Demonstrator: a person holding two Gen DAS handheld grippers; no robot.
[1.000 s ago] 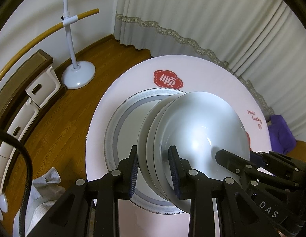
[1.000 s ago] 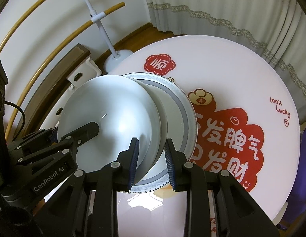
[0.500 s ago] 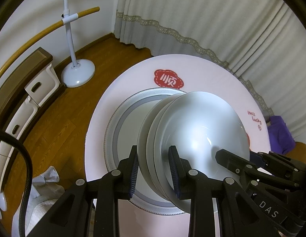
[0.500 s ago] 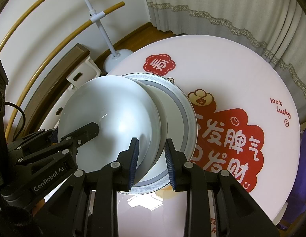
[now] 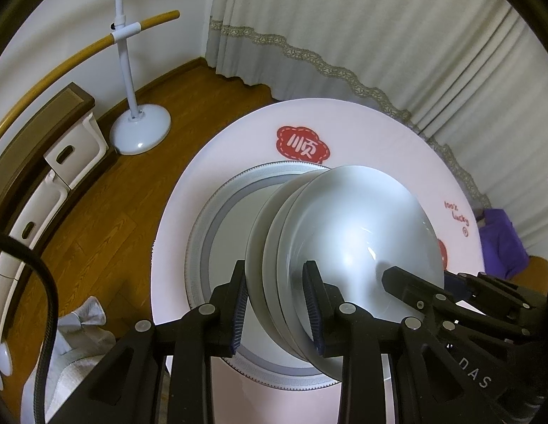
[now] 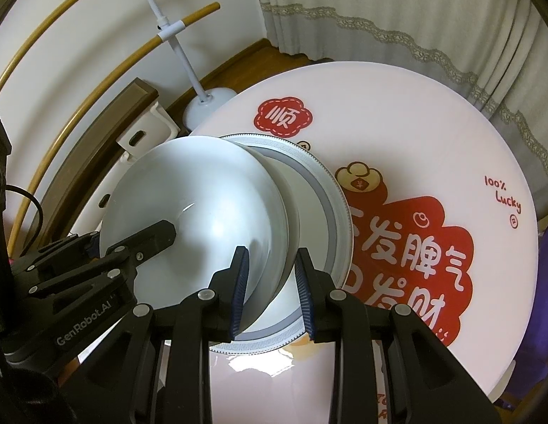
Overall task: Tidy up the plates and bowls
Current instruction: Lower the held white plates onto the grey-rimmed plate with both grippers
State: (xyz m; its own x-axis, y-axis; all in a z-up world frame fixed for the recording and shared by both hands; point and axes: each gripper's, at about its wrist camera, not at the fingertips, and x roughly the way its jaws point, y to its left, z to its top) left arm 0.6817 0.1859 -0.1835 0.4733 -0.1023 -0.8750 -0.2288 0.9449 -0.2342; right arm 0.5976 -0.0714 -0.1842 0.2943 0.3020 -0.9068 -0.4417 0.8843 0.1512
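Both the left hand-held gripper (image 5: 275,304) and right hand-held gripper (image 6: 270,288) are pinching the bowl stack (image 5: 348,233); lowering evenly onto the patterned plate (image 5: 217,219) is advised.

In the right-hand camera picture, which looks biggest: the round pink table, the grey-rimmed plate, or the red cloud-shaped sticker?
1. Round pink table
2. Grey-rimmed patterned plate, though partly hidden by held white dishes
3. Small red cloud-shaped sticker

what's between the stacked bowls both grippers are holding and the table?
The grey-rimmed plate lies on the round table directly under the stacked white bowls, which the left gripper and right gripper clamp by opposite rims. Both wrist views show it.
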